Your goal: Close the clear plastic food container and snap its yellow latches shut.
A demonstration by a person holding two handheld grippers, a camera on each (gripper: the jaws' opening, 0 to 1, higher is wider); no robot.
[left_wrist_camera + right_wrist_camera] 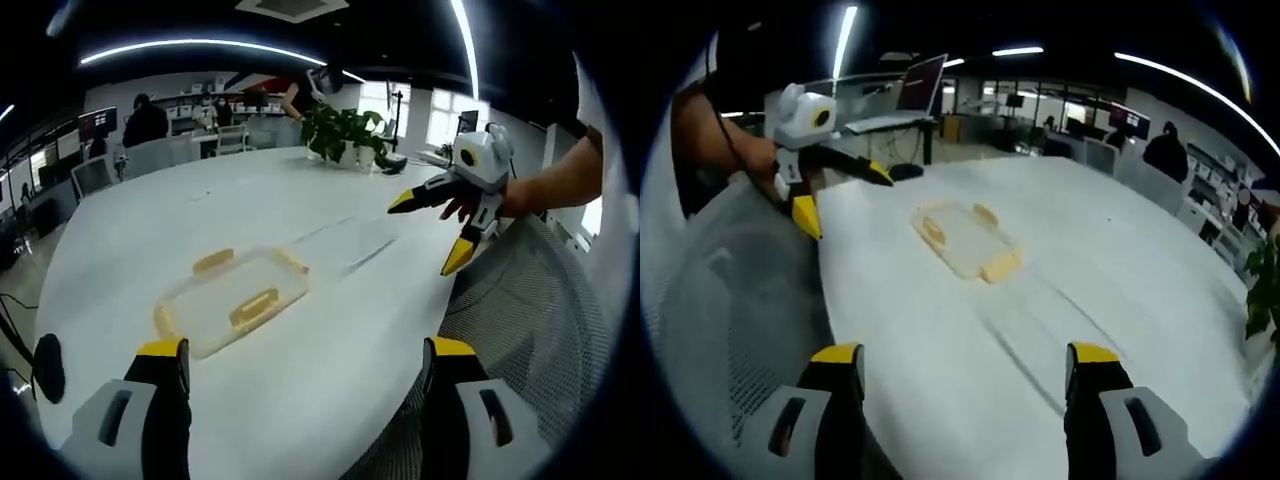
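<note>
A clear plastic food container (232,300) with yellow latches (254,308) on its sides lies flat on the white table (330,330). Whether the latches are snapped I cannot tell. My left gripper (307,350) is open, short of the container and above the table's near edge. In the left gripper view the right gripper (428,235) hangs open in a person's hand, off to the container's right. The right gripper view shows the container (965,240) ahead of my open right gripper (965,353). The left gripper (845,200) is open at the left there.
A grey mesh chair (530,310) stands against the table's near edge, also seen as the chair (730,300). A potted plant (345,135) sits at the table's far side. People sit at desks (150,120) beyond, and a laptop (920,85) stands on a stand.
</note>
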